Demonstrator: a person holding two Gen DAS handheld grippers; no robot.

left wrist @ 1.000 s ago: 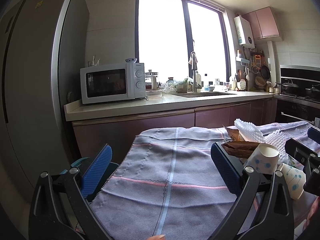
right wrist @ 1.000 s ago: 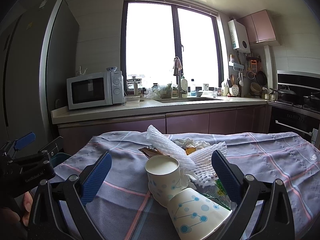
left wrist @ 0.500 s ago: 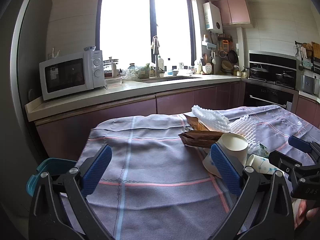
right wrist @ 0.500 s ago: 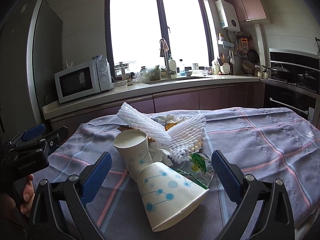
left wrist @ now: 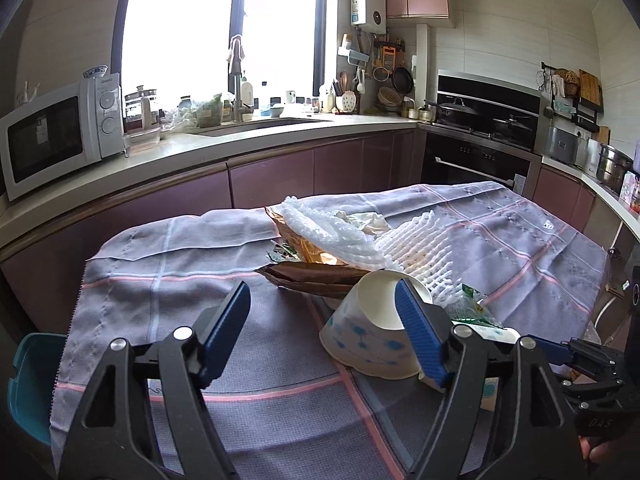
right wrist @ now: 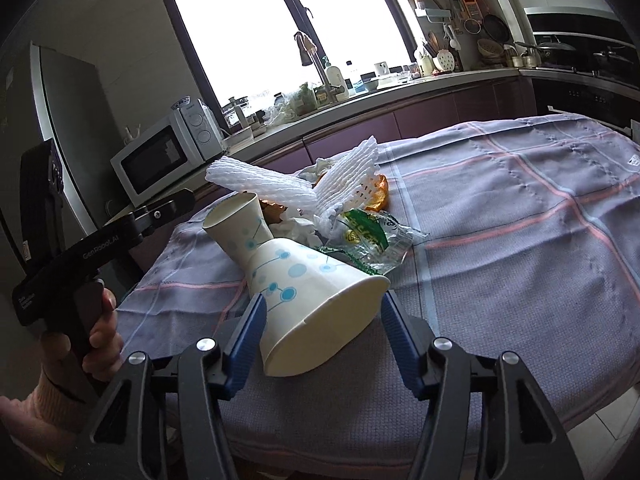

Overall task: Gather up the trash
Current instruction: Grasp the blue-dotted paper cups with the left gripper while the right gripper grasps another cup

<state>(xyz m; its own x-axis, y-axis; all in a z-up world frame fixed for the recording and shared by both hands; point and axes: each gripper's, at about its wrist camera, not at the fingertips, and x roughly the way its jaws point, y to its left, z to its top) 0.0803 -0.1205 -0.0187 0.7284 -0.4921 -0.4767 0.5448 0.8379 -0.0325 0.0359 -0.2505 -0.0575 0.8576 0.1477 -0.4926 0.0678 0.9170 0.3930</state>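
Note:
A trash pile lies on the table's grey checked cloth [left wrist: 168, 288]. It holds two white paper cups with blue dots, white foam fruit netting [left wrist: 332, 232], a brown wrapper [left wrist: 316, 276], a green plastic wrapper [right wrist: 368, 232] and an orange peel [right wrist: 380, 196]. The near cup [right wrist: 316, 300] lies on its side with its mouth between the open jaws of my right gripper [right wrist: 324, 320]. The second cup [right wrist: 240, 224] leans against it. My left gripper [left wrist: 324, 312] is open and empty, just left of that cup [left wrist: 372, 328].
A teal bin [left wrist: 32, 380] stands at the table's left edge. Behind are the counter with a microwave [left wrist: 56, 132], the sink [left wrist: 256, 124] and the stove [left wrist: 480, 120]. The right half of the cloth [right wrist: 540, 240] bears no items.
Both grippers moved in on the pile. The right gripper dropped low and now brackets the lying cup's mouth. The left gripper swung right toward the second cup.

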